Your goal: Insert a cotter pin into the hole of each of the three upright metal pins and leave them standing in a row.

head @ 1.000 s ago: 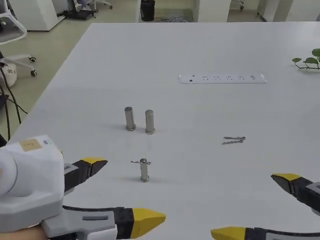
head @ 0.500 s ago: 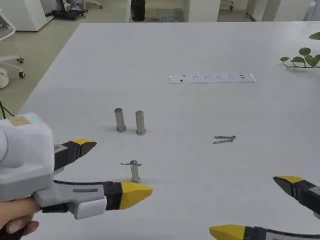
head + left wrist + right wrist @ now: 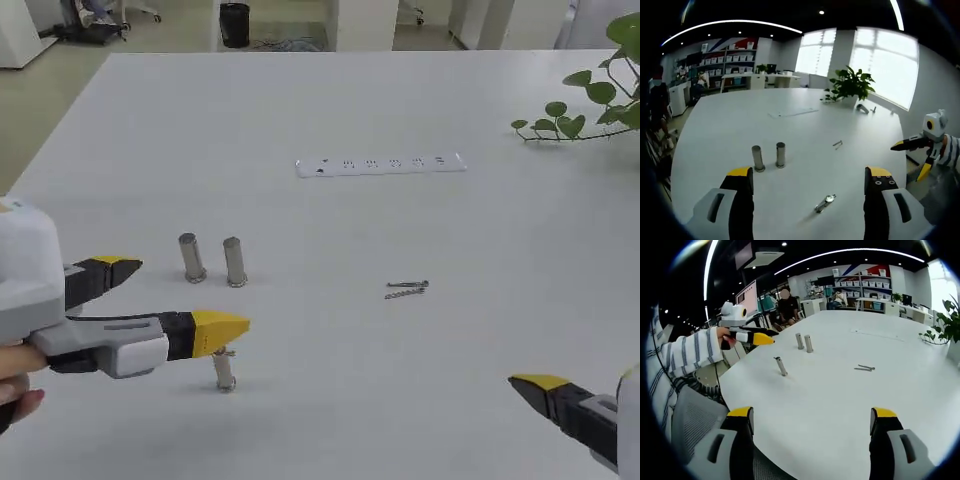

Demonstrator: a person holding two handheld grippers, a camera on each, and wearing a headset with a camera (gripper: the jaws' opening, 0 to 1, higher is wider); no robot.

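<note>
Hovering in head view, left gripper (image 3: 190, 295) is standing wide open near fitted pin (image 3: 225, 370), two bare pins (image 3: 235, 262) at its 12 o'clock | left gripper view: cotter pins (image 3: 838, 144) are lying at 1 o'clock | right gripper view: right gripper (image 3: 812, 415) is gaping empty; best pinching one cotter pin by its loop.

Metal pins: three, all upright. First bare pin (image 3: 191, 257), second bare pin (image 3: 234, 261), third pin (image 3: 225, 372).
Cotter pins: three. Two loose cotter pins (image 3: 407, 289) lying together, one fitted cotter pin (image 3: 230, 353) at top of third pin.
Power strip (image 3: 381, 165): one.
Leafy plant (image 3: 590, 95): one.
Table (image 3: 400, 400): one.
Grippers: two. Left gripper (image 3: 810, 172), right gripper (image 3: 812, 414).
</note>
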